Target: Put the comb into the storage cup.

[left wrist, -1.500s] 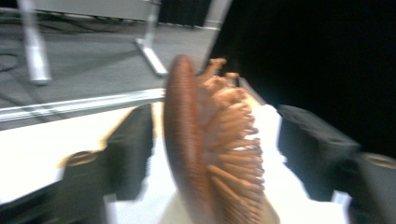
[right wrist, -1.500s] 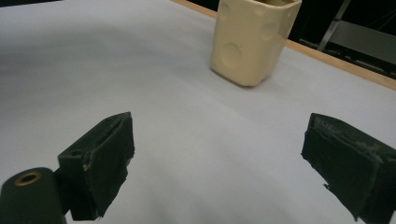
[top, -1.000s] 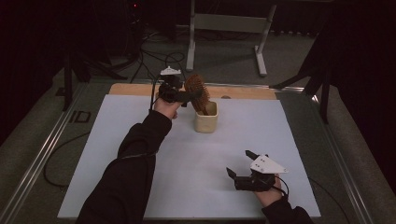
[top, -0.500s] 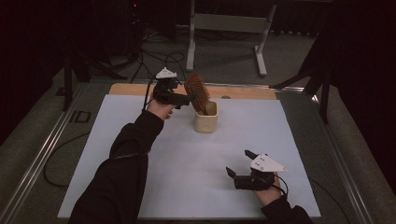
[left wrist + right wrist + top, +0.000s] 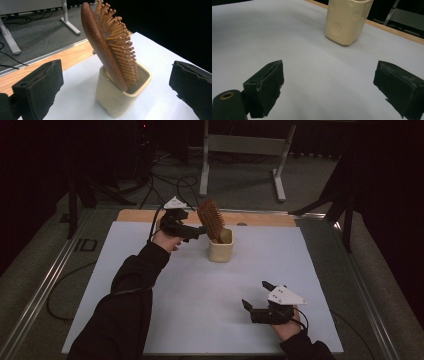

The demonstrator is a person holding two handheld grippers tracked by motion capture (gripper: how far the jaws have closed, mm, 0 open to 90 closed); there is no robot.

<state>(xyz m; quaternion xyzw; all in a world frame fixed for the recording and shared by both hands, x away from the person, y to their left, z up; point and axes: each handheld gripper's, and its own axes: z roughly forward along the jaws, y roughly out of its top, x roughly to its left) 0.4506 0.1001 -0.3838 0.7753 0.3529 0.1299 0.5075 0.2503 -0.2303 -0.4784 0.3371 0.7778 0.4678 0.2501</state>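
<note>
In the high view, the brush (image 5: 210, 218) stands with its handle down in the cup (image 5: 221, 245), on the far part of the white mat (image 5: 200, 295). The left gripper (image 5: 197, 234) is just beside the brush, on its left side, with the jaw tips near the lower part of the brush head. I cannot tell from here if they touch it, because the gripper is dark and small against the dark sleeve. The right gripper (image 5: 255, 296) is near the front edge of the mat, well apart from the cup, and its jaws stand wide with nothing between them.

In the left gripper view, the brush (image 5: 110, 45) and the cup (image 5: 120, 93) are between the two black jaws, a little farther away, and both jaws stand wide apart, clear of them. The brush leans to the left. Its back is smooth dark brown wood and its pins are lighter wood with round tips. The handle is hidden inside the cup. The cup is cream, with rounded corners, and its bottom is cut off by the picture edge.

In the right gripper view, the jaws stand wide over the bare mat (image 5: 287, 37). The cup (image 5: 347, 21) is far ahead, between them, with shallow round dents on its wall. Its top is cut off.
</note>
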